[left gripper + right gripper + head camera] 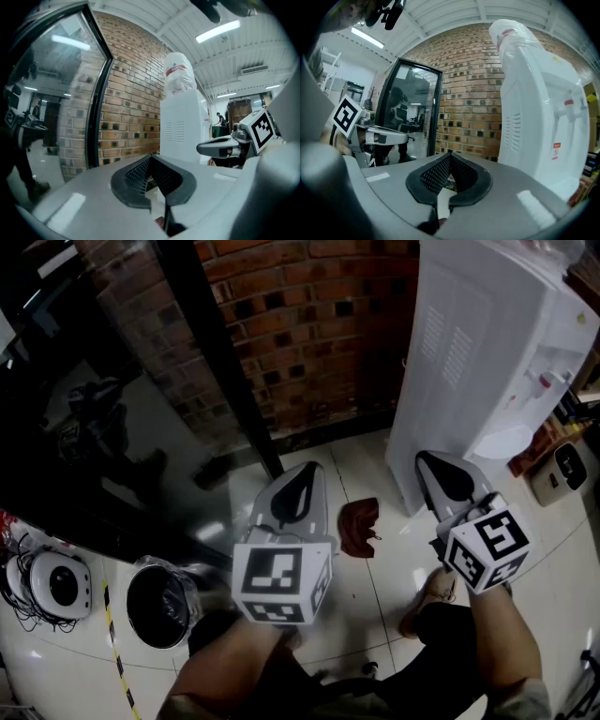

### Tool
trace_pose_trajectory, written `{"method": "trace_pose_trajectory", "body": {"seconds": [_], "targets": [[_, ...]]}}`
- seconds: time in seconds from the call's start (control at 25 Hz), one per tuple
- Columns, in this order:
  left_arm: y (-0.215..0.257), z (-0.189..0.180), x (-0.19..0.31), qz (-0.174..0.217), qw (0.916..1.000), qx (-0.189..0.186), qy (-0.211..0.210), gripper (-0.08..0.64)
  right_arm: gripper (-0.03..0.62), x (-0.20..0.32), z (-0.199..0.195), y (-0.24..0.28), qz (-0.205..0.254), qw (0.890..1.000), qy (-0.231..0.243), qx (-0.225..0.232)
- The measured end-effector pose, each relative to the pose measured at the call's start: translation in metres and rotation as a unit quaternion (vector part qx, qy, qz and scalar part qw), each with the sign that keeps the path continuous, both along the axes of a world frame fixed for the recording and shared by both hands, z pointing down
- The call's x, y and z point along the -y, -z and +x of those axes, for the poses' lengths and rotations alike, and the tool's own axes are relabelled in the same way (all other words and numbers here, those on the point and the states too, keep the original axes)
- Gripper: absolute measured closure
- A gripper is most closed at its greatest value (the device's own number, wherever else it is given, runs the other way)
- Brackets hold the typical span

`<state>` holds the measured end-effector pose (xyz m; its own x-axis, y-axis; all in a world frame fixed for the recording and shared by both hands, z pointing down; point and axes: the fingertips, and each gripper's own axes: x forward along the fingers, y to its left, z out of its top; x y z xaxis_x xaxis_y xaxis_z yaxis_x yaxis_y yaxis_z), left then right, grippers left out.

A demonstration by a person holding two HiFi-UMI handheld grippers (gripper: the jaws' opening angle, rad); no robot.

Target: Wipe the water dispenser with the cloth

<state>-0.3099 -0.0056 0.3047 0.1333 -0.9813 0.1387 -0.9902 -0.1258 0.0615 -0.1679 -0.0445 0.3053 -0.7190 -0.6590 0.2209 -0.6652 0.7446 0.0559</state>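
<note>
A dark red cloth (360,526) lies crumpled on the tiled floor, between and just beyond my two grippers. The white water dispenser (478,352) stands to the right against the brick wall, with a bottle (511,35) on top and its taps (572,105) facing right. My left gripper (305,472) is shut and empty, held above the floor left of the cloth. My right gripper (429,460) is shut and empty too, close to the dispenser's lower side panel. In each gripper view the jaws (150,158) (449,154) meet at the tip with nothing between them.
A black-framed glass door (216,352) stands left of the brick wall (309,324). A round bin with a black liner (159,604) and a white round device (56,585) sit on the floor at lower left. Boxes (562,470) stand right of the dispenser. My shoe (427,601) is below the cloth.
</note>
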Motion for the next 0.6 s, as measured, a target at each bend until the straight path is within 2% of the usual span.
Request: {"method": "trace_pose_trajectory", "body": {"seconds": [0.16,0.2,0.4,0.6], "targets": [[0.004,-0.007,0.026,0.043,0.9986,0.021,-0.024,0.56,0.574,0.014,-0.014,-0.005,0.0,1.0,0.007,0.009],[-0.001,-0.009,0.032,0.046,0.9981,0.029,-0.029,0.56,0.543,0.016,-0.016,-0.007,-0.002,1.0,0.008,0.009],[-0.045,-0.021,0.055,0.004,0.9987,0.037,-0.034,0.56,0.509,0.03,-0.034,-0.012,-0.005,1.0,0.018,0.008],[-0.062,-0.02,0.059,-0.006,0.9991,0.025,-0.033,0.56,0.452,0.043,-0.06,-0.025,-0.022,0.999,0.05,0.002]]}}
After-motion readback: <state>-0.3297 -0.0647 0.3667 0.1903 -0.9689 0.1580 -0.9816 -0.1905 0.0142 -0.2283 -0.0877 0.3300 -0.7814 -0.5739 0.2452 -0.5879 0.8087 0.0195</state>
